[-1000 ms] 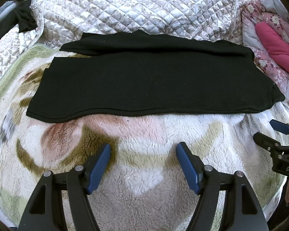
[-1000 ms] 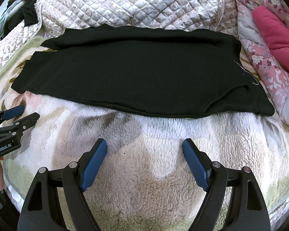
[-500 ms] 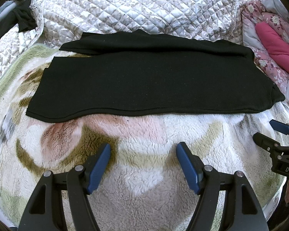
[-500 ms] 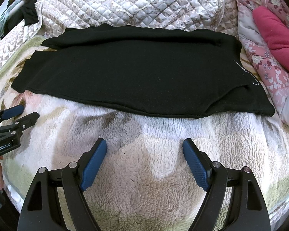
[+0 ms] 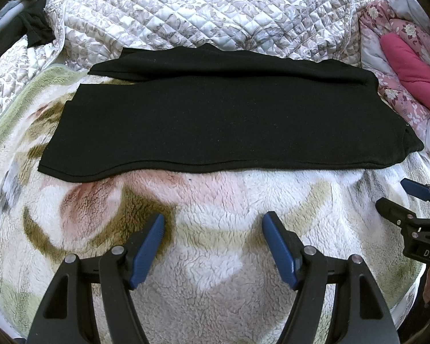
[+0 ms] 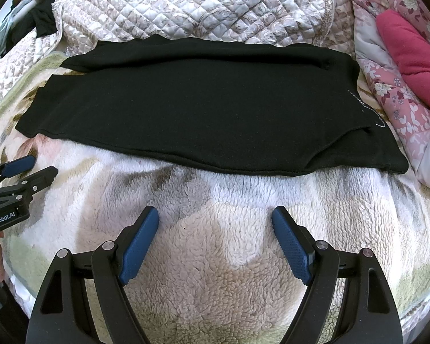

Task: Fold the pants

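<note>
Black pants (image 5: 220,120) (image 6: 203,114) lie flat across a fleece blanket, one leg folded over the other, waist end to the right and leg cuffs to the left. My left gripper (image 5: 213,223) hovers open over the blanket, short of the pants' near edge, nothing between its blue pads. My right gripper (image 6: 215,218) is likewise open and empty, also short of the near edge. Each gripper shows at the side of the other's view: the right gripper (image 5: 401,197) and the left gripper (image 6: 34,169).
The fleece blanket (image 5: 215,197) (image 6: 229,200) has a floral print and covers a bed. A quilted cover (image 5: 203,11) (image 6: 186,5) is bunched behind the pants. Pink floral bedding and a pink cushion (image 5: 410,66) (image 6: 412,54) lie at the right. Dark clothes (image 5: 34,28) sit far left.
</note>
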### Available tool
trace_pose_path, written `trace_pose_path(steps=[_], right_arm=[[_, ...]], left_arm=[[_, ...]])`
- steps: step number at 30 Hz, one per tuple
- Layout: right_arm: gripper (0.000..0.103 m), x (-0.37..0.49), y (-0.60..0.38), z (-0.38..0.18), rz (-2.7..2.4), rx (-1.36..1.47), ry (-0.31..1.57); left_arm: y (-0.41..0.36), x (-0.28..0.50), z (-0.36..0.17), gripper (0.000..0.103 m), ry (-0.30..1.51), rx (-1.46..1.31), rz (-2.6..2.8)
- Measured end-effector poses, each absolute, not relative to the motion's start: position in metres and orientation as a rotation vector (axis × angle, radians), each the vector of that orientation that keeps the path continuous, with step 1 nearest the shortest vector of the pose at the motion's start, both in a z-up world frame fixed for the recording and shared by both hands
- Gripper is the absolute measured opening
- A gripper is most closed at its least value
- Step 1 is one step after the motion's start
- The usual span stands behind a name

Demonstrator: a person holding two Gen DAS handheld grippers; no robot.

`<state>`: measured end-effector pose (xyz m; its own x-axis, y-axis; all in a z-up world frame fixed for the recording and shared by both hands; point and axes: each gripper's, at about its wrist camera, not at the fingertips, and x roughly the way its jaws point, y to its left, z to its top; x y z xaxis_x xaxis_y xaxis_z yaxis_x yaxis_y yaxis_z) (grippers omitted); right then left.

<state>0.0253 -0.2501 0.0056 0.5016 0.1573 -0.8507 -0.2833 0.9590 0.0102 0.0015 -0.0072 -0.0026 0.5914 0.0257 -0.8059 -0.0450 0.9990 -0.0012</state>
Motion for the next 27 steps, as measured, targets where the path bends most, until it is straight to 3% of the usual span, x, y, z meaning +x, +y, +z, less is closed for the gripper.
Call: trace_pose_path(steps=[27], right_arm=[[0.081, 0.023, -0.26, 0.014, 0.305, -0.08, 1.006]], left_arm=[[-0.009, -0.002, -0.004, 0.073, 0.937, -0.044, 0.029]])
